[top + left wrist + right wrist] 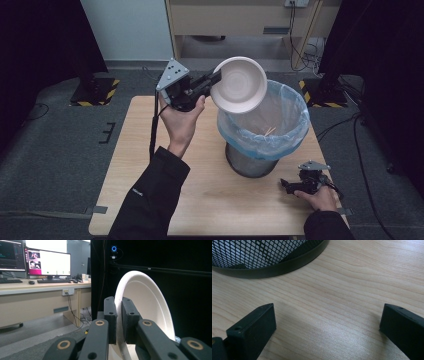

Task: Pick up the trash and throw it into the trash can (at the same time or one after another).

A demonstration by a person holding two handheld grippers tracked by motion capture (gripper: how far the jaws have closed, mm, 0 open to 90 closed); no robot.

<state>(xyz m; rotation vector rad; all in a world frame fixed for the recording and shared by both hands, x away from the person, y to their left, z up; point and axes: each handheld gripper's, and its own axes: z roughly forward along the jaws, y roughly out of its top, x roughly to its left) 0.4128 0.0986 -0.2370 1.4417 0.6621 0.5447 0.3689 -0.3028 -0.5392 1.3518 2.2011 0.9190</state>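
A white bowl (240, 83) is held tipped on its side above the rim of a mesh waste bin (252, 160) lined with a blue bag (290, 117). My left gripper (214, 80) is shut on the bowl's rim, its jaws pinching the edge from both sides. In the left gripper view the bowl (147, 302) stands on edge between the two black pads, at my left gripper (119, 320). My right gripper (286, 186) rests low on the table to the right of the bin's base, jaws wide apart with only bare wood between them, as at my right gripper (327, 322).
The wooden table (145, 165) carries the bin near its right middle. The bin's mesh base (262, 257) is close ahead of the right gripper. Some light scraps (270, 131) lie inside the bag. A desk with monitors (47, 263) stands beyond the table.
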